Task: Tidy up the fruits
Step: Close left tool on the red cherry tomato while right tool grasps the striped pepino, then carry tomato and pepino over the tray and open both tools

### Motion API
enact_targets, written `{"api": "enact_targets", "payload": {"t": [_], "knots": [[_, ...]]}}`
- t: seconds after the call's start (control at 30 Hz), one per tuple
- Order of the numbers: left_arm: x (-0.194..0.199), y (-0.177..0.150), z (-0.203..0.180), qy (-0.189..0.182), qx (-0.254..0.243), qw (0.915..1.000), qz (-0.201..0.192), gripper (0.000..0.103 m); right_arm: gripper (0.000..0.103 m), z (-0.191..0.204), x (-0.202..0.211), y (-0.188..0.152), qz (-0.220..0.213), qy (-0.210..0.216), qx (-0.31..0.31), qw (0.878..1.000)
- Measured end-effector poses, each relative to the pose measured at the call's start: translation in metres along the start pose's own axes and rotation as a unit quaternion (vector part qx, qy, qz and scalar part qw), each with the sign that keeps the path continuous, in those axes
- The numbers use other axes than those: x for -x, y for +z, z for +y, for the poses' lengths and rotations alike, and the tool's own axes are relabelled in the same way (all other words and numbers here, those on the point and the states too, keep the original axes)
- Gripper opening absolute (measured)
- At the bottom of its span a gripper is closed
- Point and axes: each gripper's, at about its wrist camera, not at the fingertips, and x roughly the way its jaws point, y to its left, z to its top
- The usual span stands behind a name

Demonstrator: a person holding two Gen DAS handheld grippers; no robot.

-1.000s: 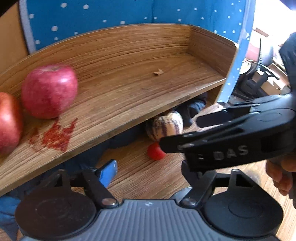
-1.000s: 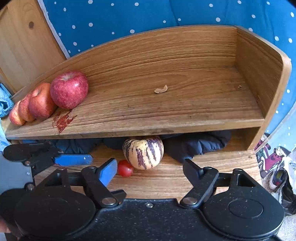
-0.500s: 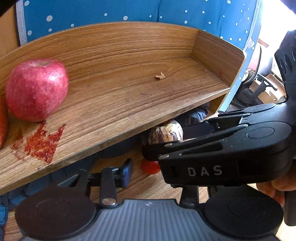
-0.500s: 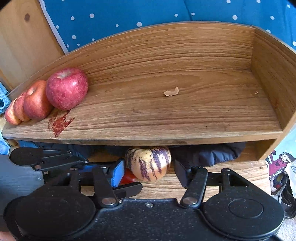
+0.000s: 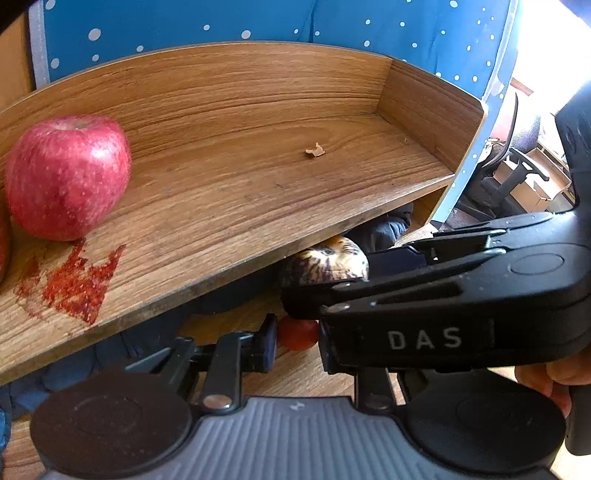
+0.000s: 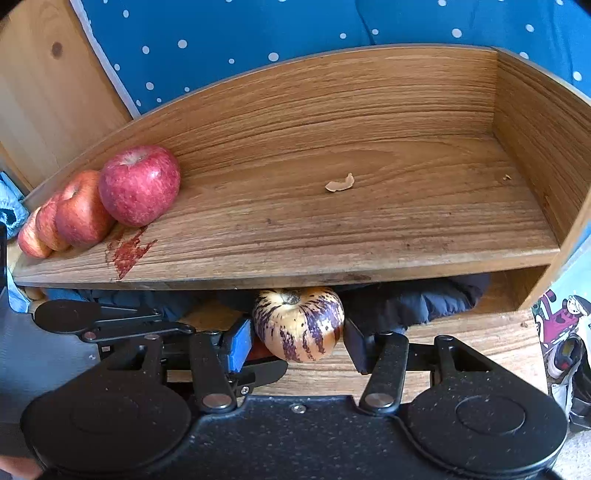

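Closer now: wooden shelf (image 6: 369, 229), blue dotted backdrop (image 6: 295, 26).

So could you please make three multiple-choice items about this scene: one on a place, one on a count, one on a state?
1. Where does the striped pepino melon lie?
A. on the wooden shelf
B. below the shelf, on the lower board
C. in a bowl

2. How many red apples are on the shelf?
A. two
B. four
C. six

3. How does the right claw stand?
A. fingers either side of the melon
B. shut on an apple
C. raised above the shelf

Key: 1 B, the melon shows under the shelf's front edge. 2 B, four apples stand in a row at the left end. 3 A, one finger shows at each side of the melon.
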Motion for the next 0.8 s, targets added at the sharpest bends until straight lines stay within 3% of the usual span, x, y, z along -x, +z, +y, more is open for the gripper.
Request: {"api": "enact_targets", "payload": {"t": [0.4,0.8], "knots": [[0.025,-0.014,0.005,0.019,0.025,0.9995,0.002,0.025,0.055,0.0,0.026,-0.02,-0.015,0.006,-0.027,0.999],[0.073,-0.037,0.007,0.051,0.065,0.9965,-0.013,0.025,0.055,0.016,0.055,-0.045,-0.022,0.03,-0.012,0.999]]}}
